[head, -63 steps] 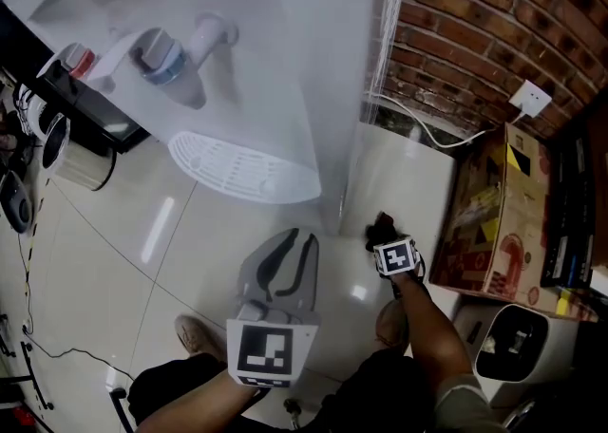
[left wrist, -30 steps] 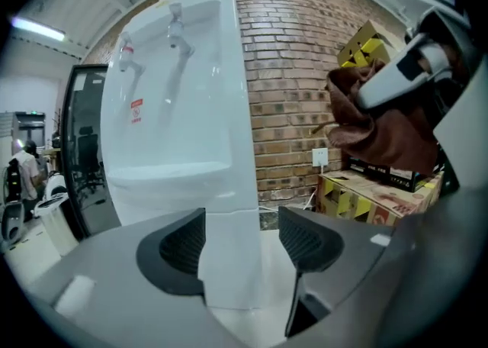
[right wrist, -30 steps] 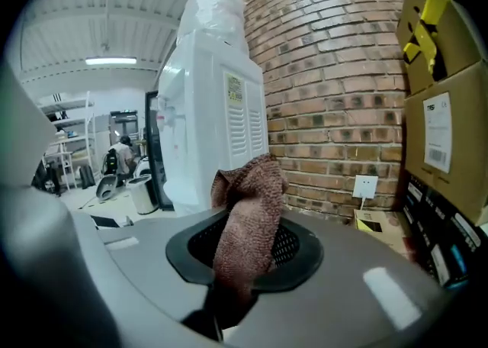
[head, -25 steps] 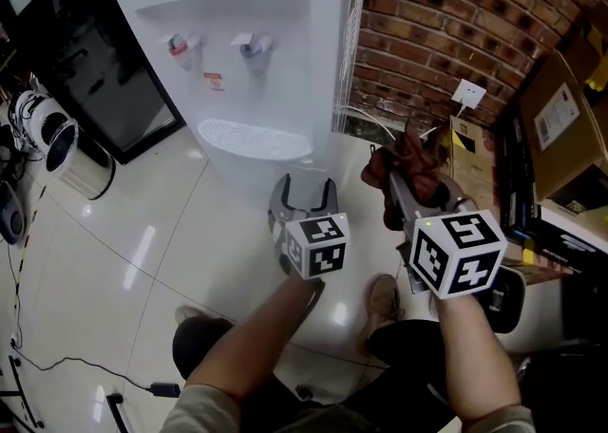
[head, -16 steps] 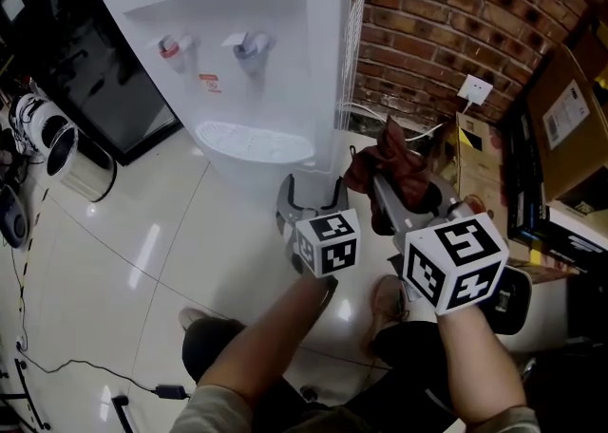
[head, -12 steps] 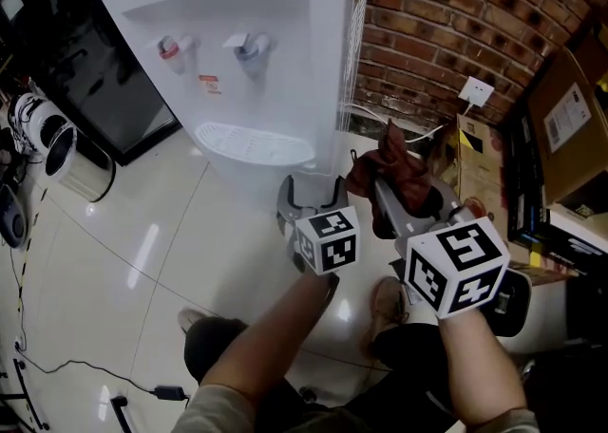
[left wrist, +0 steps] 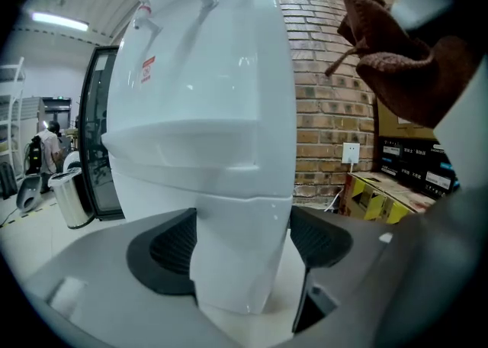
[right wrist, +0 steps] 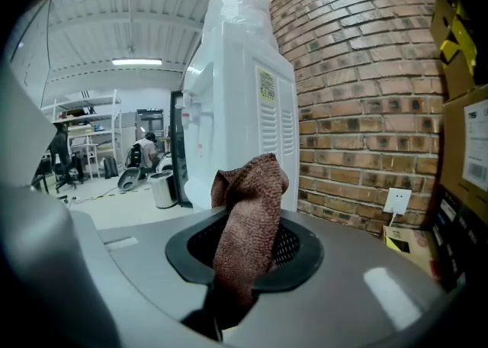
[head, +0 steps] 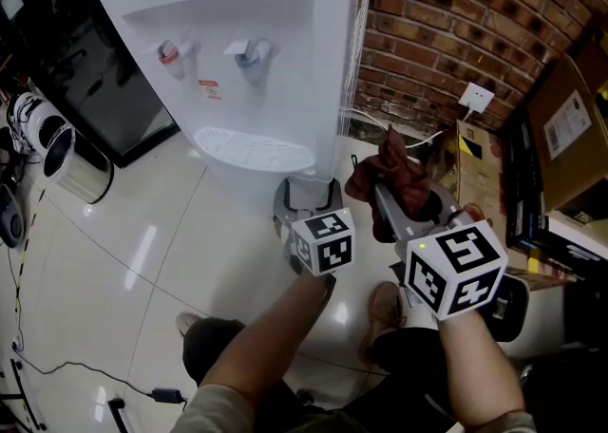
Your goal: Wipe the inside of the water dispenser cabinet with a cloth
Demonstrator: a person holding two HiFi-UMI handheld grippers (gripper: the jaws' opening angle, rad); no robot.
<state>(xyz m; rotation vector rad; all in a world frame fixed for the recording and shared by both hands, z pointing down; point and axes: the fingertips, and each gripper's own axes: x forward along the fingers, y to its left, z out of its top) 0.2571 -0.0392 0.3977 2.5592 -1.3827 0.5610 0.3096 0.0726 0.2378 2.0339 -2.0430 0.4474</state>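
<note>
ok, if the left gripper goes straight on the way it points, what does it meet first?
Likely the lower front of the water dispenser, below the drip tray: it sits dead ahead of the left gripper, whose jaws have just been opening with nothing gripped between them. Depth is unclear.

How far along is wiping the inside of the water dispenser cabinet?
Done: the cloth is picked up, pinched in the right gripper. In hand: the left gripper, whose jaws have just been opening and grip nothing, is aimed at the cabinet at the foot of the water dispenser. Left: the cabinet front looks closed, so opening it and all the wiping inside remain.
</note>
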